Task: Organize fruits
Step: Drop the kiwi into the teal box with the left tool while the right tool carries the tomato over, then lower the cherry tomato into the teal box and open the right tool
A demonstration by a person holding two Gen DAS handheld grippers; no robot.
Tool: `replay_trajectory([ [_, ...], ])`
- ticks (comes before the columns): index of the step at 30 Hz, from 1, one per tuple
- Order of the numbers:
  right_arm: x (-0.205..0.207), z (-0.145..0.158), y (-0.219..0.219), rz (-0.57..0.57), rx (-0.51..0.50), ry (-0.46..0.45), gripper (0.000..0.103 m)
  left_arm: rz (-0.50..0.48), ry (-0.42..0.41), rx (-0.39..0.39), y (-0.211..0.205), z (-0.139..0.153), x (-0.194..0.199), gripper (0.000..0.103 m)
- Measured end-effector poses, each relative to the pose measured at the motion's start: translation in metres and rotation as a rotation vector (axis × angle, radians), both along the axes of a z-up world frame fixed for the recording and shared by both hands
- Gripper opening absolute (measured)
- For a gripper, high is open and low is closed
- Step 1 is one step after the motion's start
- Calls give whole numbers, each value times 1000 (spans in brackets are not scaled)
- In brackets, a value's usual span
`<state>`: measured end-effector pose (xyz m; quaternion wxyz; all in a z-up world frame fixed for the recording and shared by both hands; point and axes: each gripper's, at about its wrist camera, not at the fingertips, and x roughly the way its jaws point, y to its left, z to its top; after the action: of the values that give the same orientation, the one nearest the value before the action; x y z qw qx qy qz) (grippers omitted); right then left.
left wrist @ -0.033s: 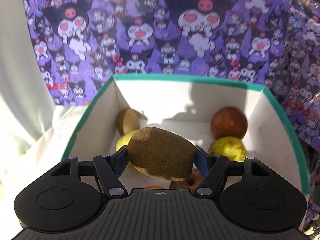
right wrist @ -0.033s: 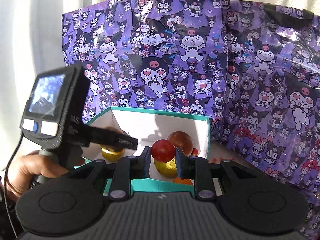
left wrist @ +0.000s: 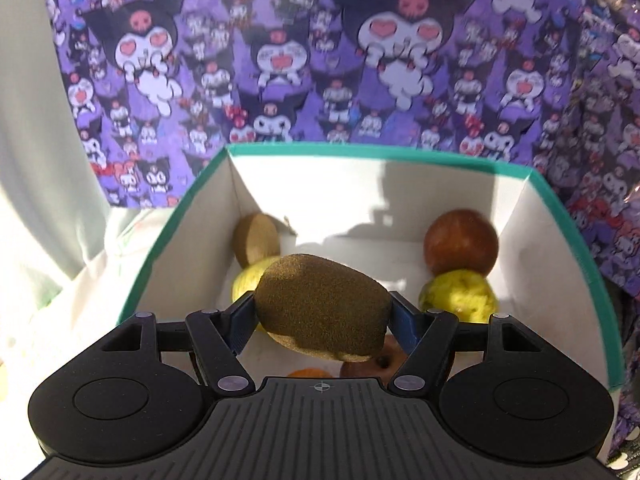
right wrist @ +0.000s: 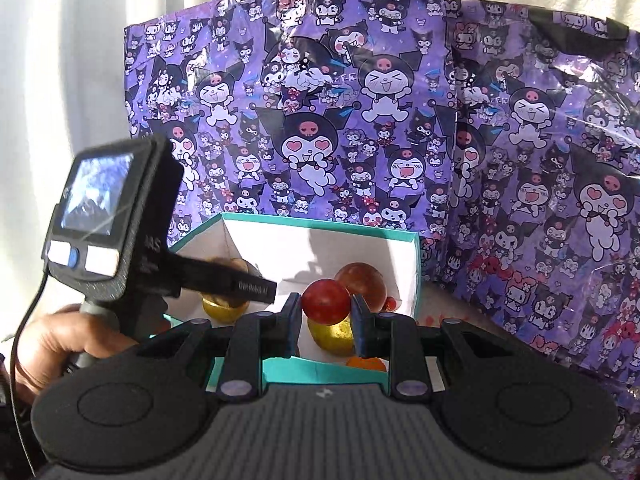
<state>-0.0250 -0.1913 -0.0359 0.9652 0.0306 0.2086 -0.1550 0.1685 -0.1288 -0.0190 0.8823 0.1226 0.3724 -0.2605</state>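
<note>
The left gripper (left wrist: 322, 312) has its jaws pinching a kiwi (left wrist: 322, 306) at mid-frame, hanging above the open box (left wrist: 552, 200). Nothing has shifted between the pictures taken at this same instant — both fruits are held, not dropped. The right gripper (right wrist: 326, 318) has its jaws pinching a red fruit (right wrist: 326, 300) just short of the box's near wall. Inside lie another kiwi (left wrist: 256, 238) at upper left, an apple (left wrist: 460, 246) and a pear (left wrist: 458, 296) at right. Release looks to be the next step.
</note>
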Motion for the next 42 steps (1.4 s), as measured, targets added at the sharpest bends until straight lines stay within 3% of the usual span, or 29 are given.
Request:
replay_trajectory([
  [7,7,-1,-3,-1,0,7,25,-6,-5,-9,5,-4,0,75],
  [9,8,-2,-4,-4,2,10,25,-3,-51,-14,6,1,-4,80],
  [11,10,-2,-5,-3,2,13,25,1,-101,-21,9,9,-10,92],
  [16,10,-2,-8,-9,7,10,25,76,-185,-61,34,37,-29,97],
  [23,14,-1,-11,-13,24,15,25,200,-131,-83,75,52,-55,100],
  [42,67,-26,-31,-31,56,166,25,125,-66,-19,87,46,-85,100],
])
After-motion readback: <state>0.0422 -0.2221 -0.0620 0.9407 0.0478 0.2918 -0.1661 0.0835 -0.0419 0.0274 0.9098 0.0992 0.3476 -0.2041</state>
